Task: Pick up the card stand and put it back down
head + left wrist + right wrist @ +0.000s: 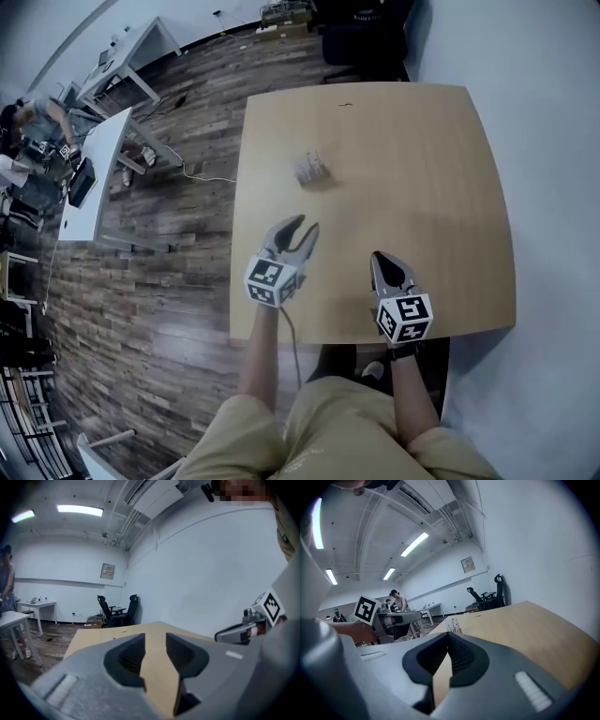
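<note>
The card stand (311,169) is a small clear, pale holder standing on the wooden table (422,169), left of the table's middle. It also shows small past the right jaws, the card stand (453,626). My left gripper (305,225) hovers over the near left part of the table, short of the stand and apart from it. Its jaws (155,641) stand partly open with only table between them. My right gripper (378,255) is near the front edge, further right, its tips (449,637) together with nothing held. The stand is not seen in the left gripper view.
Black office chairs (361,37) stand beyond the table's far edge. White desks (94,169) and a person (37,122) are off to the left on the wooden floor. A white wall (553,141) runs close along the table's right side.
</note>
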`<state>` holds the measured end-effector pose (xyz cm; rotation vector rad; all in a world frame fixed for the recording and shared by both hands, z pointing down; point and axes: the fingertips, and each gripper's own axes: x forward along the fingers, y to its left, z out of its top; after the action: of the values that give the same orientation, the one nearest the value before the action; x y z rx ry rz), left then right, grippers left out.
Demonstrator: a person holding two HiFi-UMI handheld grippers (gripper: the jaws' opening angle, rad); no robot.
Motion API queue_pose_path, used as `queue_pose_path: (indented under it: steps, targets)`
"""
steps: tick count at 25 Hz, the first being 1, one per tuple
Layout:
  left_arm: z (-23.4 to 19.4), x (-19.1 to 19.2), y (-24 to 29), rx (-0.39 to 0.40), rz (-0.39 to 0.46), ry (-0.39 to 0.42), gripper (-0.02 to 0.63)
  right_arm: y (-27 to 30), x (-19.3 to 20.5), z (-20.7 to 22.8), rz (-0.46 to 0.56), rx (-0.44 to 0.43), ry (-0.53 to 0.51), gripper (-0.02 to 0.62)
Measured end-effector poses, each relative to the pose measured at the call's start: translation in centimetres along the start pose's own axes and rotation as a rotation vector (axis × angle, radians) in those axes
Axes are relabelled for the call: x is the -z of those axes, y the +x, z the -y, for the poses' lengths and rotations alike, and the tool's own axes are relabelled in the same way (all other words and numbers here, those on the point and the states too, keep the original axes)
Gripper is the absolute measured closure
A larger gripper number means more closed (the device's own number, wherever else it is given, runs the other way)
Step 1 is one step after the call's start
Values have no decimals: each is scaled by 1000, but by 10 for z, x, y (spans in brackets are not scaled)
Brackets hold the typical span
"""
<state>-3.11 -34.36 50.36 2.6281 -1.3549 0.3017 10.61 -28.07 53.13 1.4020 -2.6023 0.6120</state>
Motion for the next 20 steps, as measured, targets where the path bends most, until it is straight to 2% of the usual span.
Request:
queue_pose_path:
  steps: [4,9,17,20]
  targets:
    - [53,-27,-38,-28,67,-19,519,-42,-14,-24,49,-20,-37,592]
    - [113,-56,-86,-71,140,-32,552,-98,-44,-50,133,-47,-101,592]
    - [178,-71,-142,-141,208,-43,589,-164,-70,-81,228,-39,-184,592]
    - [196,-69,-157,-175,227,-20,601,-185,-72,-87,247,-19,-221,592]
